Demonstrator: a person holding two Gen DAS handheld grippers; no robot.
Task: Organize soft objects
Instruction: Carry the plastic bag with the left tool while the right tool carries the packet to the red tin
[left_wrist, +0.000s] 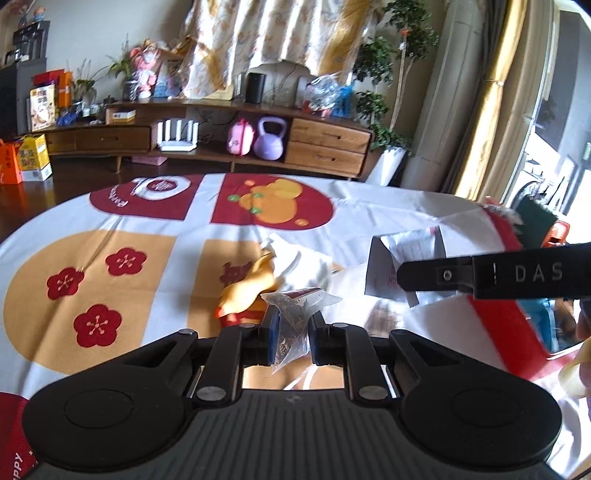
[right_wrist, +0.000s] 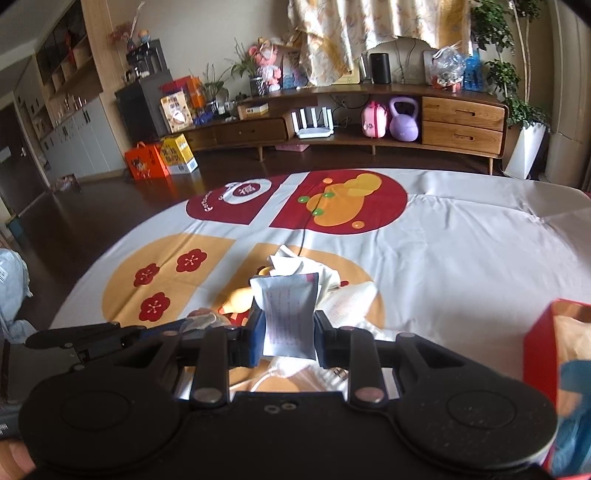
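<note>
- While the left gripper (left_wrist: 292, 332) pinches a clear pouch (left_wrist: 295, 321) above the tablecloth (left_wrist: 110, 221), thin film may slip free.
- Right gripper (right_wrist: 289, 328) clamps a white packet (right_wrist: 290, 314) by its edges; buckling could release it onto the yellow toy (right_wrist: 240, 297).

The tablecloth (right_wrist: 461, 258) is white with dark red and yellow-orange patches. The yellow patches have dark red plum flowers (left_wrist: 96, 325) on them. One red patch shows orange gourds (left_wrist: 273, 201) with little green dots. The rubber chicken (left_wrist: 247, 288) is yellow with a red-orange end. The clear bag (left_wrist: 295, 317) holds dark brown bits. The white packet (right_wrist: 290, 314) has tiny pale writing. Both claws are black with blue pads (right_wrist: 257, 336).
</note>
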